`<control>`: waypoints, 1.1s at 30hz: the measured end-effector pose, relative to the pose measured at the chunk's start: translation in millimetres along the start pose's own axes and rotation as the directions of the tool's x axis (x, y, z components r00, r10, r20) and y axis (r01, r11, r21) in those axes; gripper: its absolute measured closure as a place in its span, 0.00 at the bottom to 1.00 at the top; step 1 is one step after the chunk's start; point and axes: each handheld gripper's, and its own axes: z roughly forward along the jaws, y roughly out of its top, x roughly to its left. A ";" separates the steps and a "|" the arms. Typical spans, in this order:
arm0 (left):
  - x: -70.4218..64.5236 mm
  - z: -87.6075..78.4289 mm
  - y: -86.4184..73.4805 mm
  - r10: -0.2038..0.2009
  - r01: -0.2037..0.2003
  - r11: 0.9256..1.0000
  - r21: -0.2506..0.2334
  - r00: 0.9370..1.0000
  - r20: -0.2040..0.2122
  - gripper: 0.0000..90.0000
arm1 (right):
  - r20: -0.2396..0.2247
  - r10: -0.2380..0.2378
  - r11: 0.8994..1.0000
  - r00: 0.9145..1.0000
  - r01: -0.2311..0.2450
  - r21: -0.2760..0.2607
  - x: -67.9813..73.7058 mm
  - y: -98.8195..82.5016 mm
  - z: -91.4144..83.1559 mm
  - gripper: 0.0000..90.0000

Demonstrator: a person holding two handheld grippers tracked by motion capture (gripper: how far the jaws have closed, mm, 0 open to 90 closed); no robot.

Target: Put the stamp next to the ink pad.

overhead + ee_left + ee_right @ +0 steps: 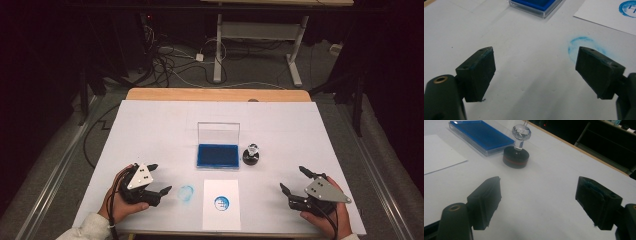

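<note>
A blue ink pad [217,155] [481,134] [537,4] lies in its clear case at mid-table, lid raised behind it. Right beside it stands a round black stamp [251,154] [517,151] with a clear crystal knob. A white sheet [221,204] [609,15] [439,152] near the front edge carries a round blue stamp print [222,202] [629,7]. A faint blue ring smudge [186,193] [580,43] marks the table left of the sheet. My left gripper [161,178] [535,72] rests open at the front left, nothing between its jaws. My right gripper [295,181] [539,202] rests open at the front right, empty.
The white table cover [150,130] ends at a wooden strip [217,94] at the far side. Beyond it stand a desk frame [260,45] and loose cables [170,60] on the floor.
</note>
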 end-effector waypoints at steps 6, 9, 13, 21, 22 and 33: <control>-0.7 -2.4 -2.8 0.001 -0.001 1.000 0.003 1.000 -0.001 0.18 | 0.000 0.000 1.000 1.000 0.000 -0.015 0.8 3.4 -0.1 0.23; 0.2 -3.5 -3.2 0.004 -0.004 1.000 0.004 1.000 -0.003 0.18 | -0.002 -0.008 1.000 1.000 0.008 -0.016 2.2 4.7 0.4 0.23; -0.1 -3.1 -3.7 0.006 -0.006 1.000 0.006 1.000 -0.002 0.18 | -0.001 -0.012 1.000 1.000 0.012 -0.012 2.4 4.9 1.4 0.23; -1.3 -4.7 -4.6 0.005 -0.005 1.000 0.010 1.000 -0.005 0.18 | -0.005 -0.025 1.000 1.000 0.025 -0.015 3.8 6.9 2.4 0.23; -1.2 -4.6 -4.7 0.005 -0.005 1.000 0.011 1.000 -0.005 0.18 | -0.006 -0.026 1.000 1.000 0.026 -0.017 3.8 7.1 2.5 0.23; -0.7 -3.3 -4.7 0.002 -0.002 1.000 0.014 1.000 -0.002 0.18 | -0.009 -0.031 0.999 0.999 0.031 -0.023 4.6 8.4 1.8 0.23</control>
